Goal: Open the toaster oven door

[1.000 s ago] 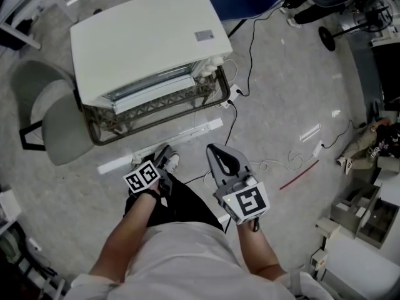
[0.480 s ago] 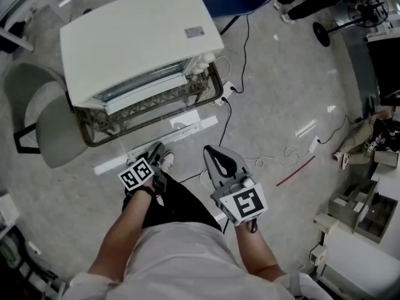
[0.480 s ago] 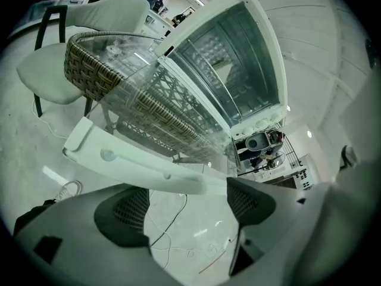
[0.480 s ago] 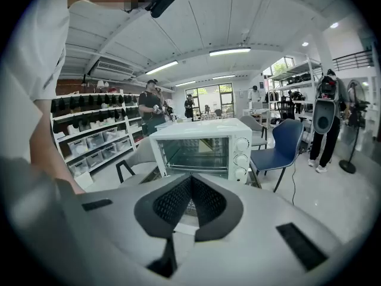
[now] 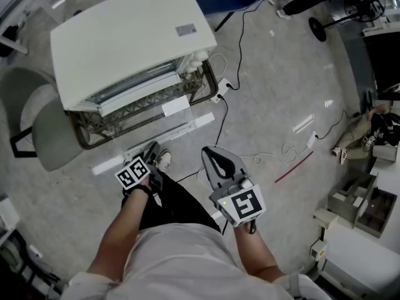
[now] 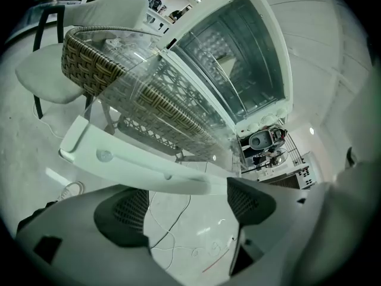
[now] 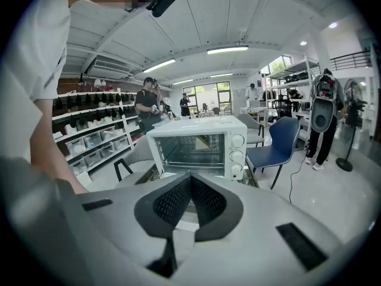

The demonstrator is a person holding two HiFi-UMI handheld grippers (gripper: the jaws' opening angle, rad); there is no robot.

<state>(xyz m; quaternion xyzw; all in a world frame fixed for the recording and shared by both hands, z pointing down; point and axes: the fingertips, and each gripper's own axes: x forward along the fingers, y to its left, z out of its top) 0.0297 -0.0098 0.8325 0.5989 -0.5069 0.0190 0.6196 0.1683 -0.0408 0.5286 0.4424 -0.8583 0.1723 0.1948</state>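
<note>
The white toaster oven (image 5: 125, 36) stands on a glass-topped wicker table (image 5: 87, 133). Its glass door (image 5: 150, 114) hangs open and about level, with the white handle bar (image 5: 159, 136) nearest me. My left gripper (image 5: 152, 154) sits just below that handle, jaws open. In the left gripper view the handle (image 6: 149, 165) crosses just beyond the tips of the left gripper (image 6: 184, 204), with nothing between the pads. My right gripper (image 5: 215, 158) hangs to the right, shut and empty. The right gripper view shows the oven (image 7: 196, 145) past the closed right gripper (image 7: 190, 186).
A grey chair (image 5: 44, 124) stands left of the table. Black and white cables (image 5: 237, 55) and a power strip (image 5: 222, 92) lie on the floor at the right. A blue chair (image 7: 280, 142), shelves (image 7: 89, 136) and people (image 7: 146, 109) stand behind the oven.
The head view has drifted, so the oven sits further up and left. The door stays open throughout. Both grippers keep about the same place and state.
</note>
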